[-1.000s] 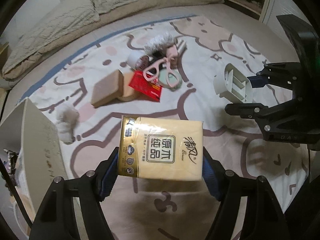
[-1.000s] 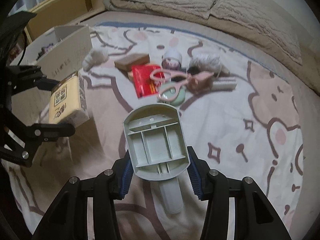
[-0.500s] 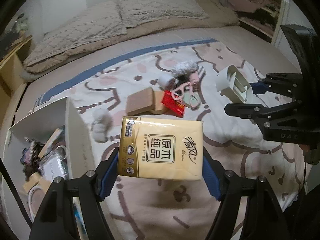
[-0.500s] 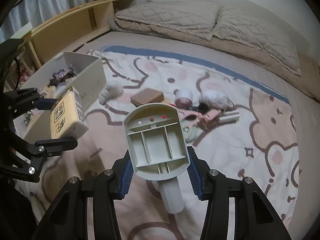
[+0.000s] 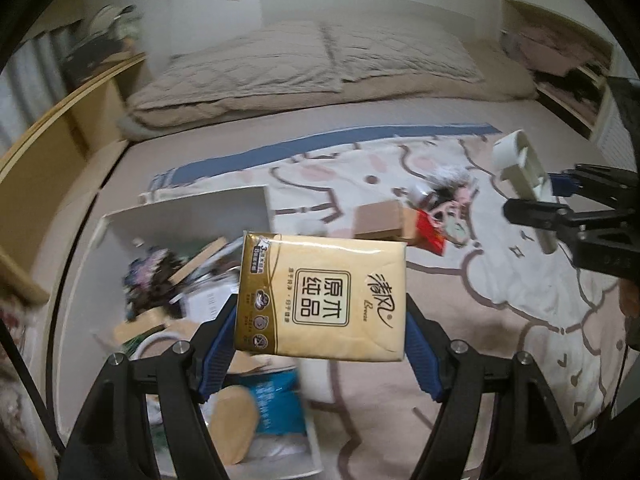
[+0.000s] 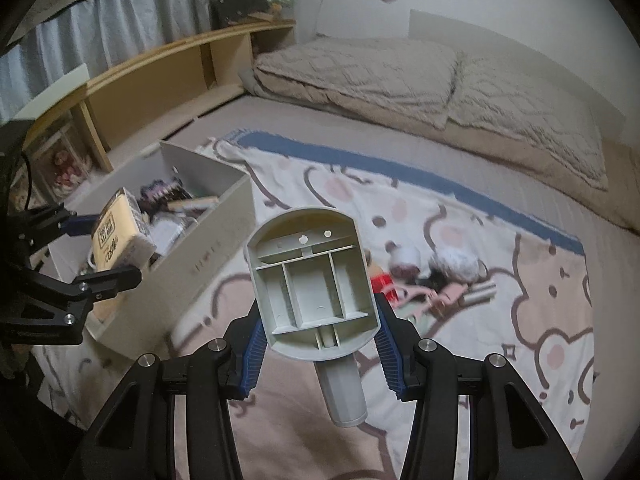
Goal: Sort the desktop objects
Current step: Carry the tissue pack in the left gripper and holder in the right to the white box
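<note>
Carrying tissue pack point(image 5: 320, 296), clamped in left gripper point(image 5: 320, 320), centre frame over white box point(image 5: 184, 216); right gripper point(image 6: 316, 324) clamped on grey plastic holder point(image 6: 312, 280); best lowered well inside walls before release, clear of heaped contents.

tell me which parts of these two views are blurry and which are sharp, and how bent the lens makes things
Left wrist view: the tissue pack in the left gripper is sharp, while the white box and its contents smear with motion blur. Right wrist view: the grey plastic holder in the right gripper is crisp, the blanket softer. Both: fisheye bending, dark corners, dim light.
</note>
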Available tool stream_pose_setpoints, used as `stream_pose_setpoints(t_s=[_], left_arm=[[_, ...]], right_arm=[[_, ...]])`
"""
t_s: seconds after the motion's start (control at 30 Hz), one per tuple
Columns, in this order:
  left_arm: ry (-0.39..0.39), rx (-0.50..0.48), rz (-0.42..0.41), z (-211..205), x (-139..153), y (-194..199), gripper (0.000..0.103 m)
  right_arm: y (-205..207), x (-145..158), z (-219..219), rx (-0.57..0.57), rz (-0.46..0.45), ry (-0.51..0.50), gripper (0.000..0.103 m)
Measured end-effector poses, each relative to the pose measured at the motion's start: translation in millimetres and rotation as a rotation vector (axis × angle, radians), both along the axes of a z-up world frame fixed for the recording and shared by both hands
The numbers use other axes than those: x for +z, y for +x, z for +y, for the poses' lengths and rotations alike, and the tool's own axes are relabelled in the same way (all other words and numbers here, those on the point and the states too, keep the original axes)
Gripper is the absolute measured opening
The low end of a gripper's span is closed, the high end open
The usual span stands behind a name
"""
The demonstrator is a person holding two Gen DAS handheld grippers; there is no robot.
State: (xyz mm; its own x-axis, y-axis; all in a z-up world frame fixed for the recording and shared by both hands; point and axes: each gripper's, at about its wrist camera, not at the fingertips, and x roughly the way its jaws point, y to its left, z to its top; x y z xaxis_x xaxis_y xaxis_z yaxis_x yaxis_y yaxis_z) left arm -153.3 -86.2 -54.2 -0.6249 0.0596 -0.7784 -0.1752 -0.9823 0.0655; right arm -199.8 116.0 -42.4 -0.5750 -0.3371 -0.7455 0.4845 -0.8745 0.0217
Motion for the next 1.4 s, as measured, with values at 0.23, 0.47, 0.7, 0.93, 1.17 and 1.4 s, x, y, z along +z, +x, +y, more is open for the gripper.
stream_pose_setpoints(t_s=[0.23,0.47,0.7,0.93,1.17,1.4], left_arm=[[-0.018,0.111,0.003,-39,3,8,0.075],[-0.008,0.214,0.005,-79,6,12,0.075],[0.002,0.358,-0.019,-123,2,15,0.075],[0.012,0.491,-0.099,-161,-18,19,0.075],[-0.009,0.527,-0.142,-178,-33,20,0.075],[-0.077,0.513,-0.196,-177,-51,17,0.075]], right_arm=[[-3,13,-33,0.020,0.026,0.002,0.050],[-7,20,-64,0.030,0.021,-0.029,0.050],[-11,21,-97,0.041,0.001,-0.084,0.050],[-3,9,-133,0.114,-0.040,-0.093,0.050],[8,-2,-167,0.181,-0.072,-0.093,0.050],[14,-7,-193,0.234,-0.098,-0.102,0.050]])
